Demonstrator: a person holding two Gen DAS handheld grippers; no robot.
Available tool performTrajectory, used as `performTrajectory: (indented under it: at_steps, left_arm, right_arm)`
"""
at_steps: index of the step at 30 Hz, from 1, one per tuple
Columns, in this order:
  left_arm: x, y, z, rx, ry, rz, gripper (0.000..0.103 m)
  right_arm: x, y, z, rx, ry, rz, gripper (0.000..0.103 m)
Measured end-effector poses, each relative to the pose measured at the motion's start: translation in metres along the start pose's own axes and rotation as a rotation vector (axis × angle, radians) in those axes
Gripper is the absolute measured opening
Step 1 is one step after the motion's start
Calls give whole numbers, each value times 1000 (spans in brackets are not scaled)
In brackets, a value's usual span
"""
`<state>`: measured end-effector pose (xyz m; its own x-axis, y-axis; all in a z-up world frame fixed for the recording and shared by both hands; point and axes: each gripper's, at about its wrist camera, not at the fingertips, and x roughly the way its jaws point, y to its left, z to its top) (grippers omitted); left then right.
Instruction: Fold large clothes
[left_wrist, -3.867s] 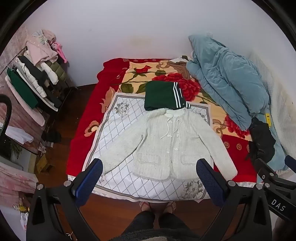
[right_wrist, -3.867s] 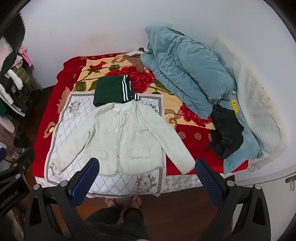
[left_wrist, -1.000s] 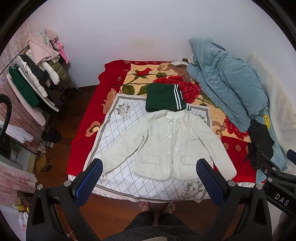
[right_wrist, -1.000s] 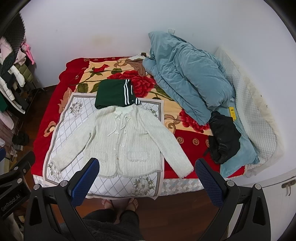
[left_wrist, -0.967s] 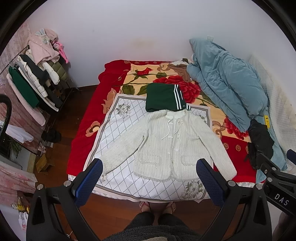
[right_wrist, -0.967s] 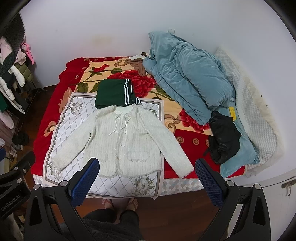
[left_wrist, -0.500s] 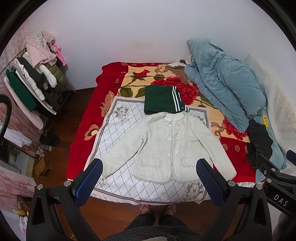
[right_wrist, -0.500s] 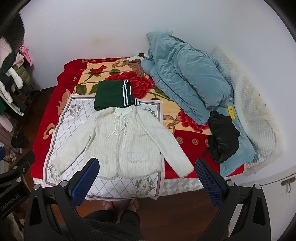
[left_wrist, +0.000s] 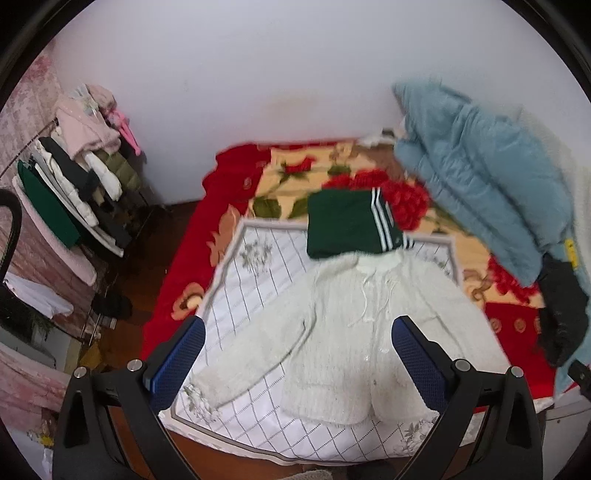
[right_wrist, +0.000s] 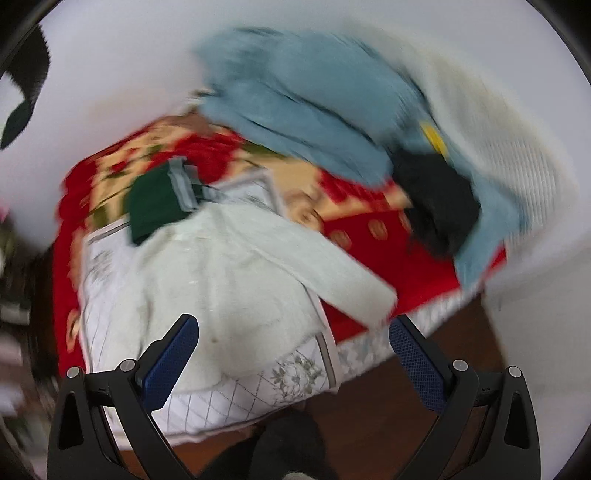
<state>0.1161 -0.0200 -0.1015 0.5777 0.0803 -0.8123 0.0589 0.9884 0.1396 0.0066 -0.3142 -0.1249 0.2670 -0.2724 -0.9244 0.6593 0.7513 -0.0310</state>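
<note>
A white fuzzy cardigan (left_wrist: 354, 325) lies flat, face up with both sleeves spread, on a white quilted mat (left_wrist: 258, 280) on the bed. It also shows, blurred, in the right wrist view (right_wrist: 229, 273). A folded dark green garment with white stripes (left_wrist: 351, 229) lies just beyond its collar. My left gripper (left_wrist: 297, 354) is open and empty, above the cardigan's lower left part. My right gripper (right_wrist: 293, 350) is open and empty, above the cardigan's hem near its right sleeve (right_wrist: 351, 284).
A blue quilt (left_wrist: 480, 177) is heaped at the bed's far right, with a black garment (left_wrist: 561, 314) beside it. A clothes rack (left_wrist: 74, 192) stands at the left. The red floral blanket (left_wrist: 229, 199) covers the bed. Wooden floor (right_wrist: 424, 406) runs along the bed's near edge.
Both grippers have moved forward and down toward the bed, so the cardigan looks larger. The right wrist view has tilted and blurred. The clothes have not moved.
</note>
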Motion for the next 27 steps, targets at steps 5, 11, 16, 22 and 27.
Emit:
performTrajectory:
  at_steps: [5,11,16,22,27]
  left_arm:
    - [85,-58,-20,28,80,65,103]
    - [189,-126,-57,80,212,105,103]
    - [273,-179,-93,127,322,126,103]
    - [340,-237,-126,150,403,106,103]
    - [355,-274,-139,168,408,59,103]
  right_arm:
    - [149,-95,-9,302,176,61,62]
    - [322,-179,-63,642,326,171,63]
    - [448,-206,-100,870,369,278,63]
    - [512,-243,-137,1217,185,388,20]
    - [530,-241,-140,1146,65,413,26]
